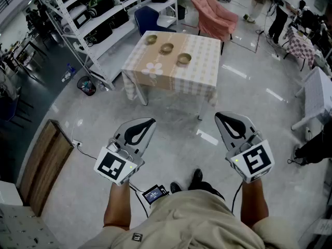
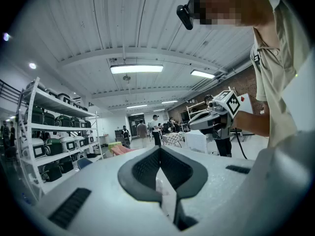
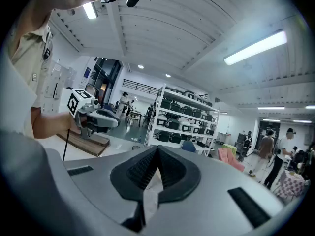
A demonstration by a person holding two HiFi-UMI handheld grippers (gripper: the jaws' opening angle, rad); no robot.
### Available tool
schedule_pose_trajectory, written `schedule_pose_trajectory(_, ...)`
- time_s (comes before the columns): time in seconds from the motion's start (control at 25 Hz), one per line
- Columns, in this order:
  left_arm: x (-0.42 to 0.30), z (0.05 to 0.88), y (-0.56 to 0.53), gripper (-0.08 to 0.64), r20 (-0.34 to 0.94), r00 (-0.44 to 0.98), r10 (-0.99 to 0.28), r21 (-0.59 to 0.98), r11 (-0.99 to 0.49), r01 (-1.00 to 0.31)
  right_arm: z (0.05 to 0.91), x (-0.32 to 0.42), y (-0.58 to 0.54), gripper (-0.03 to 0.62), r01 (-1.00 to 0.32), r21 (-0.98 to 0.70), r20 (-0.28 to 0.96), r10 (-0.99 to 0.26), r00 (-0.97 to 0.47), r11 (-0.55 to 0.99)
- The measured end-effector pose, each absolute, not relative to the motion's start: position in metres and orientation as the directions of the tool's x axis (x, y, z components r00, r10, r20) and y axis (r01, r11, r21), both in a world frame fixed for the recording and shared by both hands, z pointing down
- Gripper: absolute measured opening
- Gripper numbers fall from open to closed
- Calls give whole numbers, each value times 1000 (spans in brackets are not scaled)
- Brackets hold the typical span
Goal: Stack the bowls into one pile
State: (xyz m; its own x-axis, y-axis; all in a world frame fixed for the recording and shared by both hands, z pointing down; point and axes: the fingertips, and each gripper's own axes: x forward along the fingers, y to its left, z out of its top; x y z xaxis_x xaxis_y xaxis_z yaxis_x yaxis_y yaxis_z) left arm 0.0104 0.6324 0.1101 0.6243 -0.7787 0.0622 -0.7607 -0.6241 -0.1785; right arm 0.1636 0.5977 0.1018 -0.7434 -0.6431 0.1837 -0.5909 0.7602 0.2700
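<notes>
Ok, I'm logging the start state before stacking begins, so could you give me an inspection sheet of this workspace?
Surface: table with checked cloth, bare apart from the bowls.
Job's things: three bowls in a diagonal row, apart, none stacked.
Clutter: nothing seen.
Grippers: left tongs and right tongs both shut, empty, well short of the table.
Cables: cable from left tongs to small screen unit.
Surroundings: shelf rack, blue chair, pink-covered chair, bin, people far right.
</notes>
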Motion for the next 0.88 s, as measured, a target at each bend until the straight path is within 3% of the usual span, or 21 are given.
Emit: schedule_pose_trajectory(0.88, 20, 111, 630, 8, 92, 651, -753, -166, -657, -736, 98, 162, 600, 3, -602, 250, 218, -650, -728, 758)
